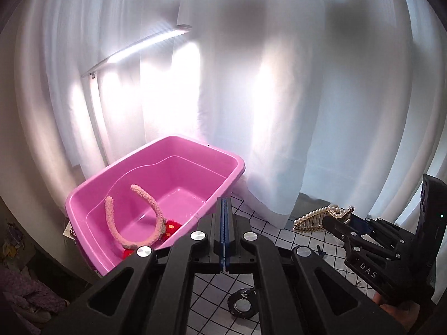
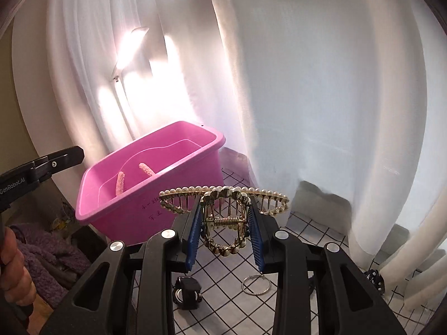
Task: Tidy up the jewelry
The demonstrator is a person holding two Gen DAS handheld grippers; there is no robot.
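Black gripper (image 1: pixel 225 217) (blue pads)

Bright, backlit by daylight through sheer white curtains (image 1: pixel 279 97), blown out to glare behind the glossy pink plastic tub (image 1: pixel 156 192). Also lit by a slim white LED bar lamp (image 1: pixel 139 47). Broad grey shadow high on the curtains. Strong fisheye bending and dark vignette at the corners. Soft, slightly blurred edges.

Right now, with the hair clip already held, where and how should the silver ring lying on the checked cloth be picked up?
Take the silver ring by its thin wire rim, coming straight down from above. It lies flat on the checked cloth, so only the rim offers a hold: one finger inside the loop, one outside. The left tongs are shut and empty; the right tongs hold the hair clip.
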